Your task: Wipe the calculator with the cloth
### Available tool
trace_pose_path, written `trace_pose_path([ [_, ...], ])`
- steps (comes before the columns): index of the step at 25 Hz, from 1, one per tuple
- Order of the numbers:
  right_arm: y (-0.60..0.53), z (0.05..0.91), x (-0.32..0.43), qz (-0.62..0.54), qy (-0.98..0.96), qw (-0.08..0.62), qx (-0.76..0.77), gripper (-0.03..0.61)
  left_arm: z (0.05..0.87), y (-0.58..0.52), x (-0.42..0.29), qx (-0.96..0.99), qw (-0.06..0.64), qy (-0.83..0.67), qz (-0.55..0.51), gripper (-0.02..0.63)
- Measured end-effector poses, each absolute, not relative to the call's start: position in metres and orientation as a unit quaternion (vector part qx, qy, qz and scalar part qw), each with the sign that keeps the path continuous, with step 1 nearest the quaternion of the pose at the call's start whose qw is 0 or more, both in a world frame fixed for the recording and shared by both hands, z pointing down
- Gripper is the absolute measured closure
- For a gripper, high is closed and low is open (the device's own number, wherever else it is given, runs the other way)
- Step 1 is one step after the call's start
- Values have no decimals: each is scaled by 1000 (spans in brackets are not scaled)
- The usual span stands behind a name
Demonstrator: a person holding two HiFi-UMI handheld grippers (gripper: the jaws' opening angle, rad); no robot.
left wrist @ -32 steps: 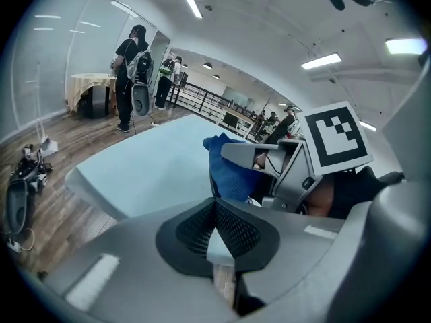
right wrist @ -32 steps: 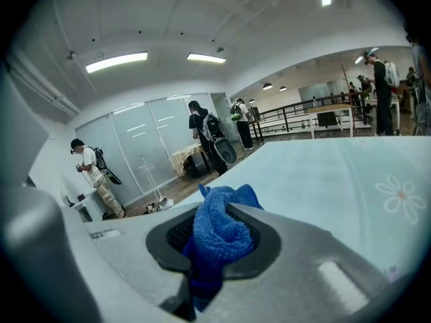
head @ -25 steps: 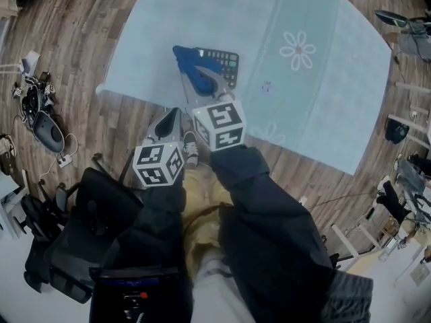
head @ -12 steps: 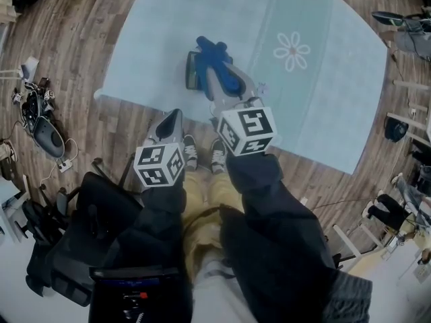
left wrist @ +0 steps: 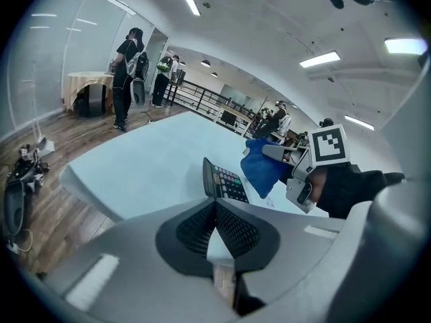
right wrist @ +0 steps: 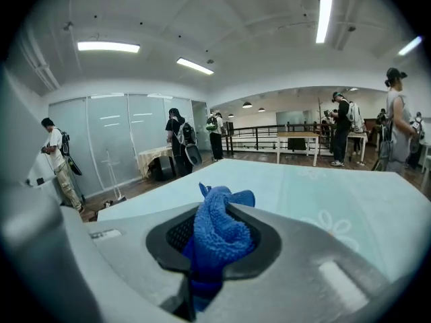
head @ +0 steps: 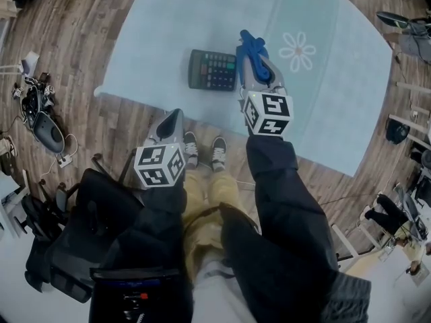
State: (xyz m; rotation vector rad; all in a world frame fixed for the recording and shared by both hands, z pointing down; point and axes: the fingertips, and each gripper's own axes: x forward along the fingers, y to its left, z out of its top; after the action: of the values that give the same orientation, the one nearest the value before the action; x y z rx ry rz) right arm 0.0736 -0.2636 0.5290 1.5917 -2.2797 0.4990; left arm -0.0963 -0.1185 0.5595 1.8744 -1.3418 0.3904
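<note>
The calculator (head: pixel 213 70) lies flat on the bench (head: pixel 168 25): dark plastic, rectangular, with rows of small keys whose legends are too small to read. In the left gripper view its near end is cut off behind that gripper's own grey body. Just right of the calculator, the right gripper (head: pixel 249 46) has its fingers clamped on the blue cloth (right wrist: pixel 217 237), nubby and terry-like, bunched into a lump, its lower folds lost between the fingers. Whether the cloth touches the calculator, I can't tell. The left gripper (left wrist: pixel 215 210) hangs nearer the person than the calculator, off the bench edge, mesh-textured fingers pressed together on nothing. The bench surface is smooth pale blue-green, printed with white daisies (head: pixel 297 50).
</note>
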Motion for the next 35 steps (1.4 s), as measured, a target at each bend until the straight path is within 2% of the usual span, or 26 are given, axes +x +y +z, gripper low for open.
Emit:
trace_pose_path([
  [5,-259,567,51,191,-805,193,527,523,565,-115,-107,728,395,-538,158,614],
  [18,-248,595,-18,229,-828,193,474,523,580,-109,-124,711,408,-550,160,614],
  [35,-237,557,-92,285,-858,106,414,523,574,-102,-143,707,405,-559,154,614],
])
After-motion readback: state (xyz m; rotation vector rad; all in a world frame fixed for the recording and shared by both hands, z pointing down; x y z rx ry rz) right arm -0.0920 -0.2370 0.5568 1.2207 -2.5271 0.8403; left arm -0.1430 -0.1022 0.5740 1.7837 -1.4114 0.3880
